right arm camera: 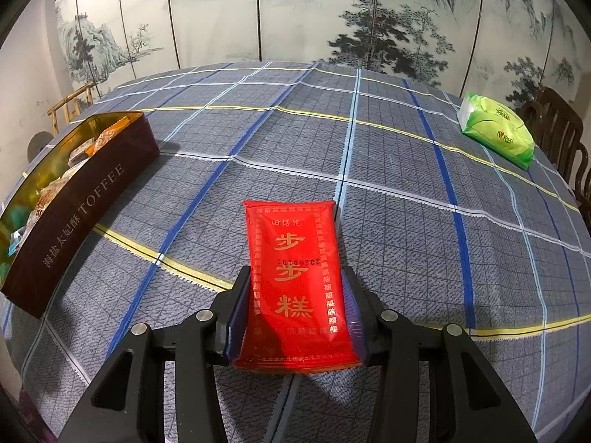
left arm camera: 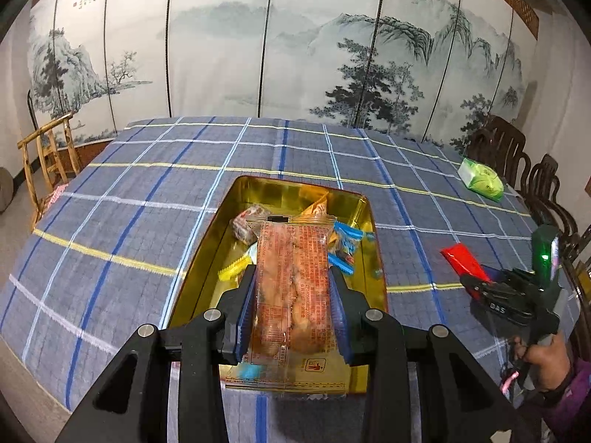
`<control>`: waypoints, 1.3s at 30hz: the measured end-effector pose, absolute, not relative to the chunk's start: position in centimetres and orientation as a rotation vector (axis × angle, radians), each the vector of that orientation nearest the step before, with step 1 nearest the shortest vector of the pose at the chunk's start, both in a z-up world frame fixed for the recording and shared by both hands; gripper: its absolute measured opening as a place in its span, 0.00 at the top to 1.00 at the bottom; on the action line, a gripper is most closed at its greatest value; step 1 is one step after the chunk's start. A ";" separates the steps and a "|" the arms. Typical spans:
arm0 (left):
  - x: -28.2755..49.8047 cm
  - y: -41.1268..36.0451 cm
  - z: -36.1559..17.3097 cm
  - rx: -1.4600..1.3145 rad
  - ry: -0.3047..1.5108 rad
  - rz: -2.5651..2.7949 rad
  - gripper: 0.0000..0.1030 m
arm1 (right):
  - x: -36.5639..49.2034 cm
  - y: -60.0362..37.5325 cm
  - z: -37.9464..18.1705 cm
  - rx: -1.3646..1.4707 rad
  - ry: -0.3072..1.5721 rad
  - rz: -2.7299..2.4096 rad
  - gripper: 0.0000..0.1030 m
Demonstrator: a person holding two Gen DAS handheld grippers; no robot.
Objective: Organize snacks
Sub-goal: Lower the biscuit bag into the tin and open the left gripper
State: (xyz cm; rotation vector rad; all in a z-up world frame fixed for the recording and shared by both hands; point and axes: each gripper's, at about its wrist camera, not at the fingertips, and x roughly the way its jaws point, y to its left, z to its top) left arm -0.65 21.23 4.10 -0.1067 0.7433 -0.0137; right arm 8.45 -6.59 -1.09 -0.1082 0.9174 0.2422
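My left gripper (left arm camera: 292, 277) is shut on a clear orange snack packet (left arm camera: 291, 288), held over the gold-lined tin (left arm camera: 364, 208). Several wrapped snacks lie inside the tin, among them a yellow-ended candy (left arm camera: 232, 268) and blue-ended ones (left arm camera: 345, 238). My right gripper (right arm camera: 293, 277) is shut on a red cake packet (right arm camera: 295, 280) with gold characters, above the checked tablecloth. That same gripper (left arm camera: 476, 280) with the red packet (left arm camera: 461, 258) shows at the right of the left wrist view, a hand (left arm camera: 546, 361) on its handle. The brown tin (right arm camera: 85, 203), marked TOFFEE, stands to its left.
A green tissue pack (right arm camera: 496, 131) lies at the table's far right edge. Dark wooden chairs (left arm camera: 517, 155) line the right side and a bamboo chair (left arm camera: 48, 155) stands at the far left. A painted folding screen (left arm camera: 295, 37) closes the back.
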 end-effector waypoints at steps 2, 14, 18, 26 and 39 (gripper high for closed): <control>0.4 21.2 4.0 -0.090 0.749 -0.016 0.68 | 8.5 -6.6 -1.1 -0.108 0.917 0.242 0.55; 4.5 20.8 3.1 -0.043 0.782 -0.011 0.68 | 8.5 -6.5 -1.1 -0.109 0.918 0.241 0.55; 5.3 20.5 2.8 -0.013 0.790 -0.008 0.68 | 8.5 -6.5 -1.1 -0.109 0.918 0.241 0.55; 6.5 20.2 2.3 0.034 0.799 -0.001 0.68 | 8.5 -6.4 -1.1 -0.110 0.918 0.240 0.54; 8.5 20.0 1.0 0.089 0.841 0.019 0.66 | 8.5 -6.3 -1.1 -0.111 0.918 0.239 0.54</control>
